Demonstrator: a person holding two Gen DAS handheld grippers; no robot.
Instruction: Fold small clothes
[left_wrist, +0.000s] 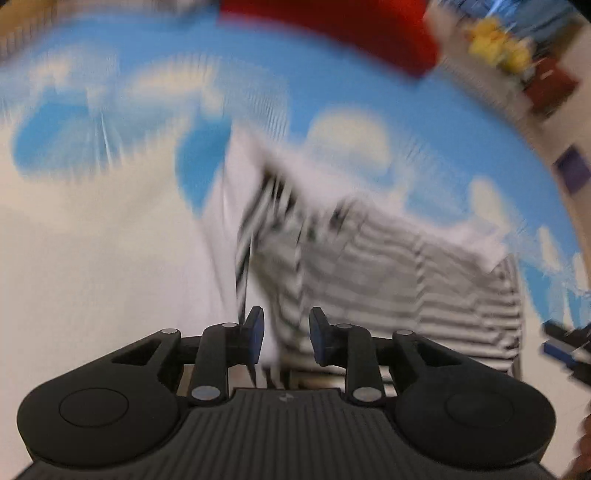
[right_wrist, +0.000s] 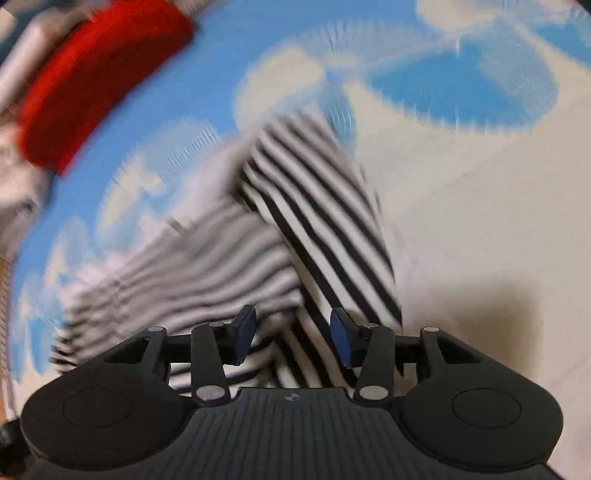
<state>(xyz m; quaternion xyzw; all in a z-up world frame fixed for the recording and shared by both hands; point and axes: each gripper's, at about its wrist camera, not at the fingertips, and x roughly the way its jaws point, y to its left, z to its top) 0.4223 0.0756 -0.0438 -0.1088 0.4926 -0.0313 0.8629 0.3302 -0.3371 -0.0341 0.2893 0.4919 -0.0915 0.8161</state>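
Observation:
A small black-and-white striped garment (left_wrist: 388, 266) lies partly folded on a blue and cream patterned sheet (left_wrist: 92, 258). Both views are blurred. In the left wrist view my left gripper (left_wrist: 286, 338) stands open just above the garment's near edge, its blue pads apart and pressing on nothing. In the right wrist view the same striped garment (right_wrist: 295, 221) shows a flap with bold stripes laid over a paler part. My right gripper (right_wrist: 291, 338) is open over its near corner, with cloth showing below the gap but not pinched. The right gripper's blue tips (left_wrist: 561, 343) show at the left view's right edge.
A red cloth or cushion (left_wrist: 351, 33) lies at the far side of the sheet, also in the right wrist view as the red cloth (right_wrist: 96, 85) at upper left. Yellow toys (left_wrist: 498, 44) and small boxes sit at the far right.

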